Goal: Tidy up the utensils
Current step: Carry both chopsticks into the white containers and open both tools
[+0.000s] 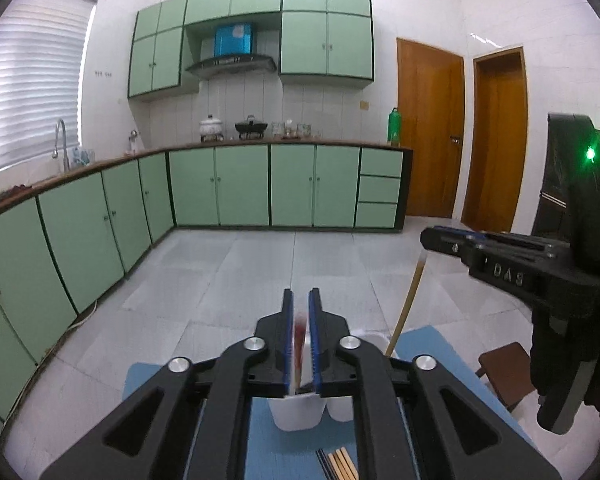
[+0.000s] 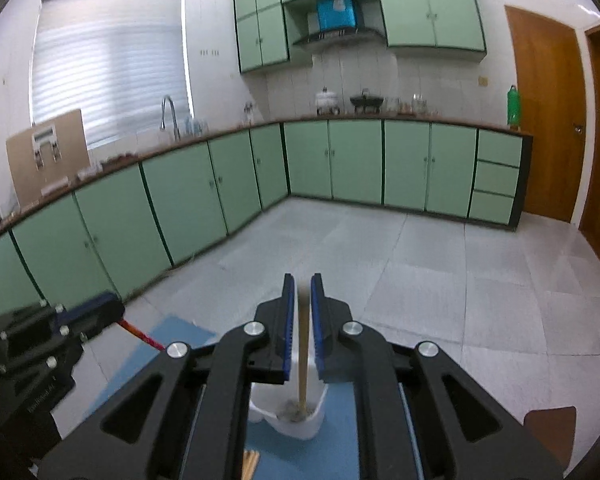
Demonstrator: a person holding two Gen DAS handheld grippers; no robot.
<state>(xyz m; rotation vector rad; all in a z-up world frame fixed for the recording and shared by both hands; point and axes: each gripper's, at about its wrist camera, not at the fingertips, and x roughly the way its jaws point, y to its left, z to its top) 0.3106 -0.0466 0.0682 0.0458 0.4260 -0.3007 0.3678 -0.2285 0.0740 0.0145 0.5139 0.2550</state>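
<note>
Right wrist view shows the wooden chopstick (image 2: 303, 344) standing nearly upright between the right gripper (image 2: 300, 292) jaws, which are closed onto its upper part; its lower end already sits inside the white holder (image 2: 300, 420) directly below the jaws, touching or close to the bottom, though blur hides the contact. Left wrist view shows the red chopstick (image 1: 299, 344) pinched between the left gripper (image 1: 300, 308) jaws, which are drawn together on it, with its tip reaching down toward the near compartment of the same holder, whose white wall (image 1: 296, 412) shows just under the fingers. To do this step well, I judge each stick should be kept vertical and lowered straight until its tip rests in its compartment, and the jaws parted only then, so it leans on the wall rather than tipping out. Both grippers work close beside each other over one light holder, so a sideways nudge could shift it on the blue mat (image 2: 180, 336). More chopsticks (image 1: 340, 462) lie on the mat behind the jaws, waiting.
</note>
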